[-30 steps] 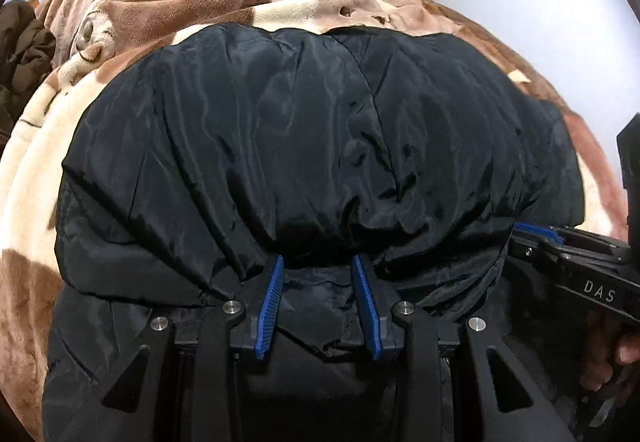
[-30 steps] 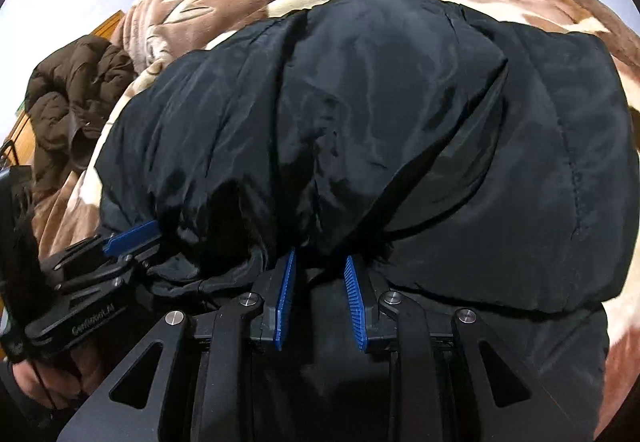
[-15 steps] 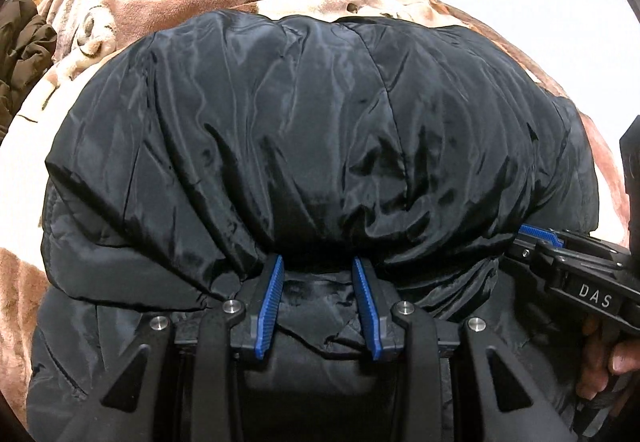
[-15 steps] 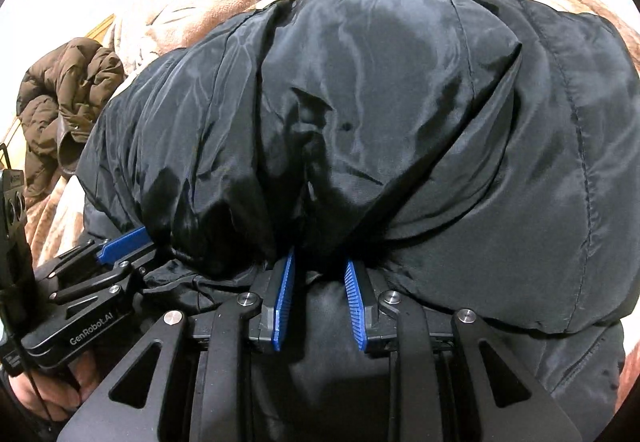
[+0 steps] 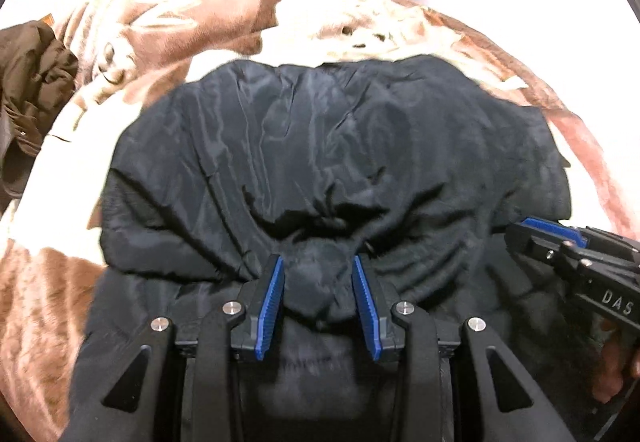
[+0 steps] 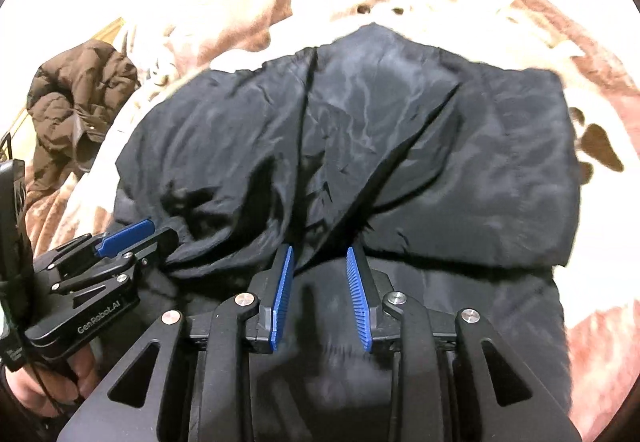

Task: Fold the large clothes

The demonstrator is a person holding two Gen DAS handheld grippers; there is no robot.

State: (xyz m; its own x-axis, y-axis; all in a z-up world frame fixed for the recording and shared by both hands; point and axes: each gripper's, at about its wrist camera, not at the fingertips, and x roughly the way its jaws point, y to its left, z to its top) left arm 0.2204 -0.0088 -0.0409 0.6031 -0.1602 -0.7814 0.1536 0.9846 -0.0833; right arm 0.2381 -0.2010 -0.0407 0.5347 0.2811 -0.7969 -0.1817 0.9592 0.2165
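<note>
A large black padded jacket (image 5: 340,146) lies on the bed, its upper layer folded over the lower part; it also shows in the right wrist view (image 6: 400,130). My left gripper (image 5: 319,270) has a bunched fold of the jacket's near edge between its blue pads. My right gripper (image 6: 320,258) stands at the same folded edge further right, its jaws a little wider apart, with black cloth between and under them. Each gripper shows at the edge of the other's view: the right (image 5: 560,238), the left (image 6: 132,234).
The bed is covered by a brown and cream plush blanket (image 5: 168,34). A brown puffy coat (image 6: 76,102) lies heaped at the left side of the bed. Wooden doors, boxes and a white wall stand behind the bed.
Both grippers have carried the jacket's fold forward and down, and it now lies lower and flatter on the bed. Both pairs of jaws stand wider than before, the right one most.
</note>
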